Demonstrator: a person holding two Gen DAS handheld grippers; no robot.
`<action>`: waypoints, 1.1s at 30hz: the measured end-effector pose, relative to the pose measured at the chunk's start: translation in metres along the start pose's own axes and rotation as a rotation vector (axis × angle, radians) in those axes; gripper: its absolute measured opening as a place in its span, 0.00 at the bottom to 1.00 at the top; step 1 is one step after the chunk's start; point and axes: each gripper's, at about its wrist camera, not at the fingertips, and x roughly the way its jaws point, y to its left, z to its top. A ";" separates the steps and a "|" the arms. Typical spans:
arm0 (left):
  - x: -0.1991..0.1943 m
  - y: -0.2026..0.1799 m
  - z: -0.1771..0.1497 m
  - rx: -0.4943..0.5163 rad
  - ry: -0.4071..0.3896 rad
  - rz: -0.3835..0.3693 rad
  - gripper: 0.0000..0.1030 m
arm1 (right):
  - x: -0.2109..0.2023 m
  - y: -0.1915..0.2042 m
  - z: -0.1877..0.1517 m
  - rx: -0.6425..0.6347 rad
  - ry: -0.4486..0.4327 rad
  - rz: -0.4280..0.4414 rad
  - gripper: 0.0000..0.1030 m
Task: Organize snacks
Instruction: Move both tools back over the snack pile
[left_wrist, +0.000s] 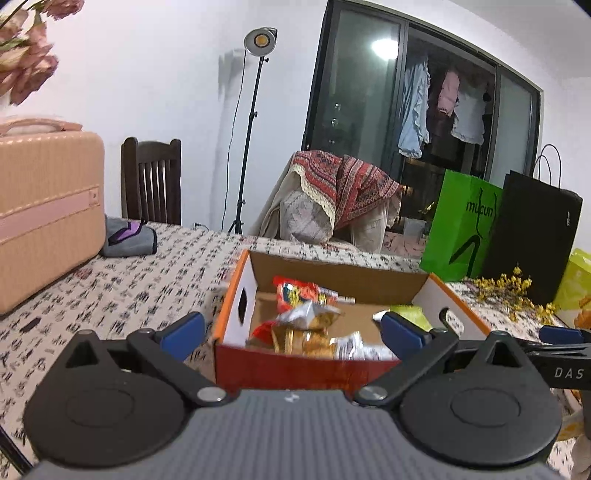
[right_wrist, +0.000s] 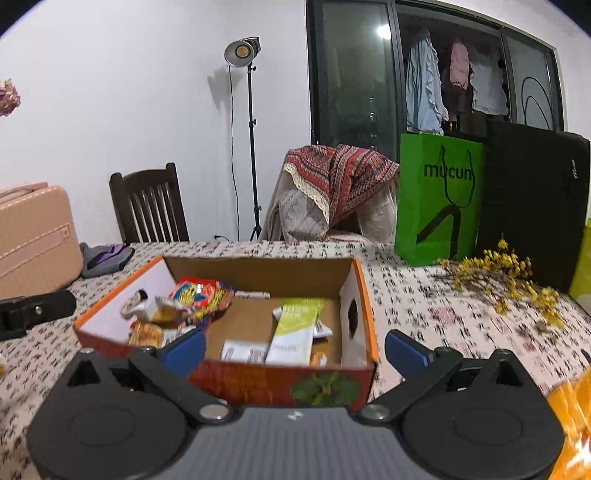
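An open cardboard box (left_wrist: 236, 295) with orange rim and red front stands on the patterned tablecloth; it also shows in the right wrist view (right_wrist: 364, 295). Inside lie several snack packets: a red-yellow bag (left_wrist: 299, 291) (right_wrist: 201, 295), gold-wrapped biscuits (left_wrist: 306, 338) (right_wrist: 147, 332), and a green-white packet (right_wrist: 295, 328). My left gripper (left_wrist: 291, 330) is open and empty, just in front of the box. My right gripper (right_wrist: 295, 349) is open and empty, at the box's near wall. The right gripper's arm shows at the left wrist view's right edge (left_wrist: 561, 350).
A pink case (left_wrist: 44, 214) and grey pouch (left_wrist: 129, 238) sit at the left. A green bag (right_wrist: 439, 199), black bag (right_wrist: 532, 206) and yellow dried flowers (right_wrist: 506, 273) stand at the right. An orange packet (right_wrist: 570, 424) lies at the lower right. Chairs stand behind the table.
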 end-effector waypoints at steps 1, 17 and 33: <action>-0.003 0.002 -0.003 -0.001 0.006 -0.001 1.00 | -0.003 0.000 -0.004 0.003 0.003 0.000 1.00; -0.044 0.040 -0.051 -0.021 0.060 -0.004 1.00 | -0.051 -0.004 -0.062 0.055 0.058 0.033 1.00; -0.058 0.052 -0.062 -0.040 0.049 -0.015 1.00 | -0.063 0.008 -0.078 0.010 0.088 0.042 1.00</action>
